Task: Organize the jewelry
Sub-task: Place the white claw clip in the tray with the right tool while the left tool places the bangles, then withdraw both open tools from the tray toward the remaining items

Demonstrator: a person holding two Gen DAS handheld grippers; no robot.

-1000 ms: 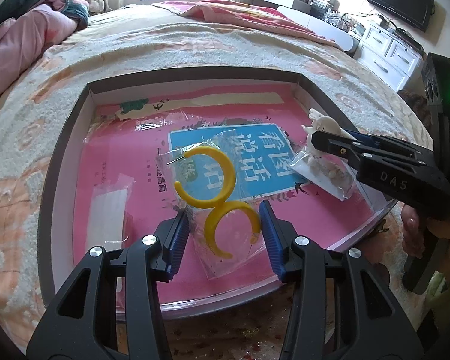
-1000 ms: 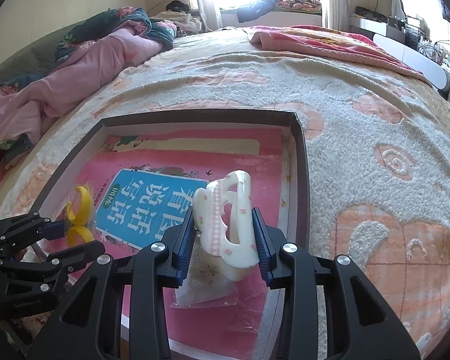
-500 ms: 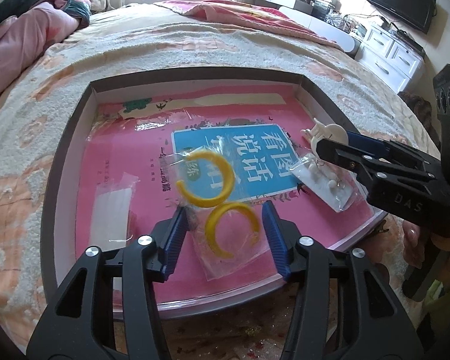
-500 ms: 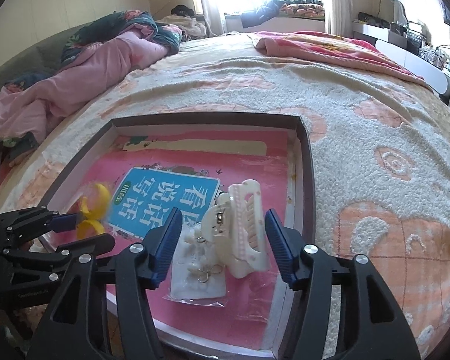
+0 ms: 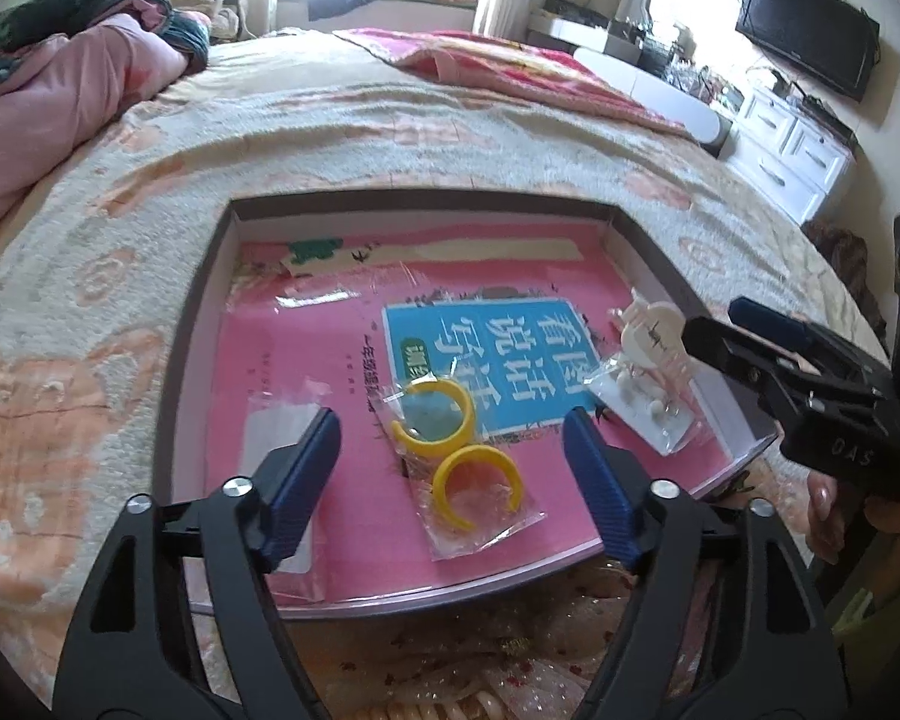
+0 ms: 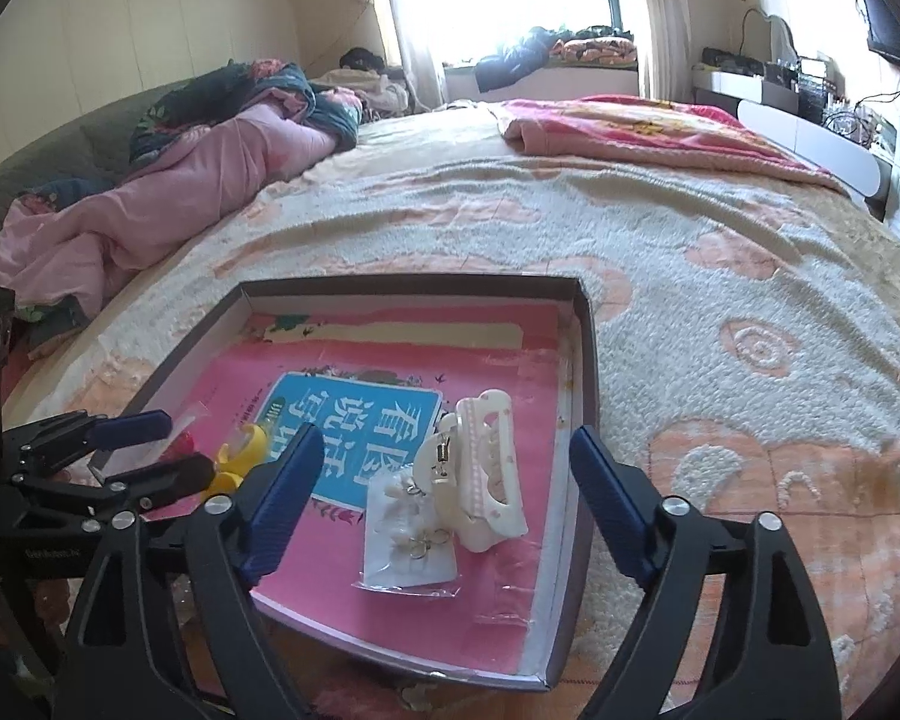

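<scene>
Jewelry lies in a shallow dark-rimmed tray (image 5: 210, 276) on the bed: two yellow hoop earrings (image 5: 450, 450) in a clear bag near the tray's 6 o'clock edge, and a white hair claw (image 6: 486, 468) resting against a bagged pair of small earrings (image 6: 408, 540) toward 4 o'clock. A pink book (image 5: 306, 360) lines the tray, its blue panel printed 看图说话. The left gripper (image 5: 450, 480) stands wide open above the hoops, touching nothing; the right gripper (image 6: 444, 504) is equally spread around the claw. "DAS" is readable on the right gripper's side only in the left view. The television (image 5: 804, 42) shows fully there too.
</scene>
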